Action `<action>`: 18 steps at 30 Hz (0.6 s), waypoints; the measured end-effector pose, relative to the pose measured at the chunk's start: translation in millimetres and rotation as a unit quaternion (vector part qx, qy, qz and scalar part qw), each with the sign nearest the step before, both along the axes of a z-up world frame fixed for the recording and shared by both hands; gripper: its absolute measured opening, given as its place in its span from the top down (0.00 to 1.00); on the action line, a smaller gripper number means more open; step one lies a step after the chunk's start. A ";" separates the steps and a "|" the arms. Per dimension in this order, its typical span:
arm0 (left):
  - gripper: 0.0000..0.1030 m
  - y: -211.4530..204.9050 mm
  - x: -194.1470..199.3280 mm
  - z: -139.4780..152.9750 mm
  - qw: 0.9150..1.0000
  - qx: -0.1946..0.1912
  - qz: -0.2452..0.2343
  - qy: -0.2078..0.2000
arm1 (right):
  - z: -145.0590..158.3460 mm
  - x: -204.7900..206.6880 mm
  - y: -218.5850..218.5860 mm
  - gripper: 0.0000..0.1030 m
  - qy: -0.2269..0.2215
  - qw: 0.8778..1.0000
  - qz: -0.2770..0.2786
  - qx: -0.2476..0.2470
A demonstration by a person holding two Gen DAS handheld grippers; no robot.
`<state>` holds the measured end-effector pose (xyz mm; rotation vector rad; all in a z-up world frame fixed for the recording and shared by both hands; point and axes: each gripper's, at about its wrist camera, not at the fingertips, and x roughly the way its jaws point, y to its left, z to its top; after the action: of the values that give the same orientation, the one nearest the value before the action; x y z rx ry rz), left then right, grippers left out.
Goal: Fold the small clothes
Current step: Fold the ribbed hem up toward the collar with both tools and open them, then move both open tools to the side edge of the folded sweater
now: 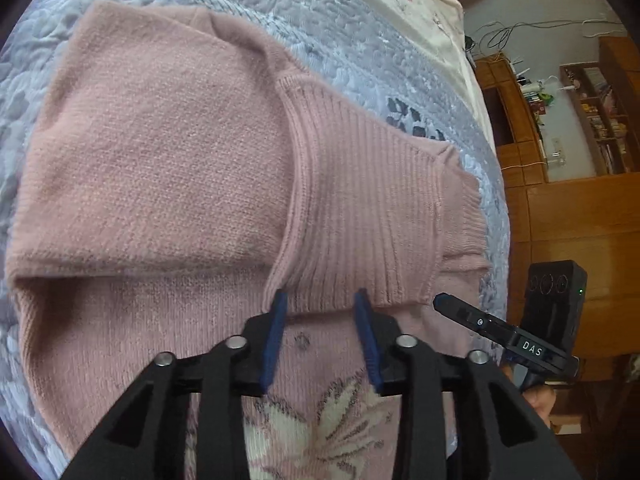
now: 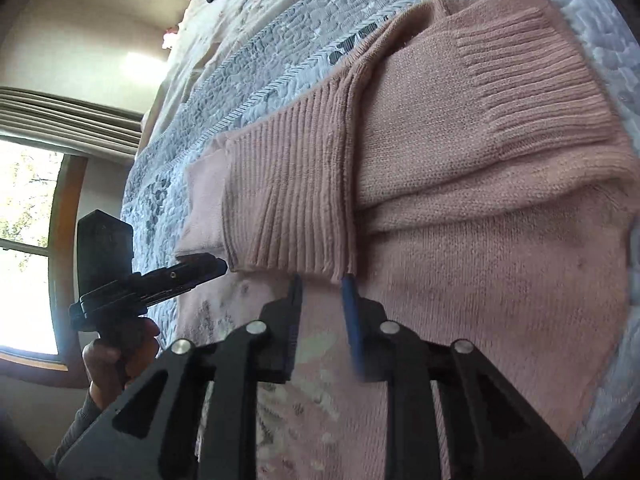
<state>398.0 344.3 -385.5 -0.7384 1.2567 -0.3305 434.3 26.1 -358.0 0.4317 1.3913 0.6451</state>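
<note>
Pink sweater lay flat on grey-blue quilted bedspread, sleeves folded across body. L gripper sat w/ jaws apart, tips at ribbed cuff edge, nothing clamped. R gripper likewise spread, tips just beside same cuff's hem.

Bed w/ grey quilted cover; pink sweater lies folded on it.
</note>
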 end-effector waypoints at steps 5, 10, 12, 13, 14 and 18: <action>0.38 35.4 -98.7 43.1 0.999 -0.017 0.030 -0.024 | 30.0 -61.1 -63.2 0.67 0.019 0.999 -0.008 0.038; 0.34 65.2 -215.6 56.8 0.998 -0.005 0.060 0.009 | 32.3 -153.6 -137.5 0.55 0.059 0.997 -0.044 0.036; 0.30 73.5 -252.2 53.3 0.997 0.000 0.067 0.031 | 33.0 -187.5 -164.0 0.52 0.068 0.995 -0.065 0.038; 0.29 75.1 -266.4 48.9 0.997 0.004 0.063 0.044 | 32.4 -201.7 -174.5 0.52 0.070 0.994 -0.076 0.034; 0.29 76.3 -278.4 42.6 0.996 0.011 0.059 0.061 | 31.0 -215.2 -184.0 0.52 0.073 0.993 -0.086 0.031; 0.29 72.6 -311.8 21.3 0.993 -0.004 0.042 0.106 | 21.2 -256.1 -203.2 0.52 0.088 0.991 -0.099 0.020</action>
<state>86.2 416.9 -364.2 -0.8471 1.4203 -0.1918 178.2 -177.1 -336.8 0.6637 1.4809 0.4824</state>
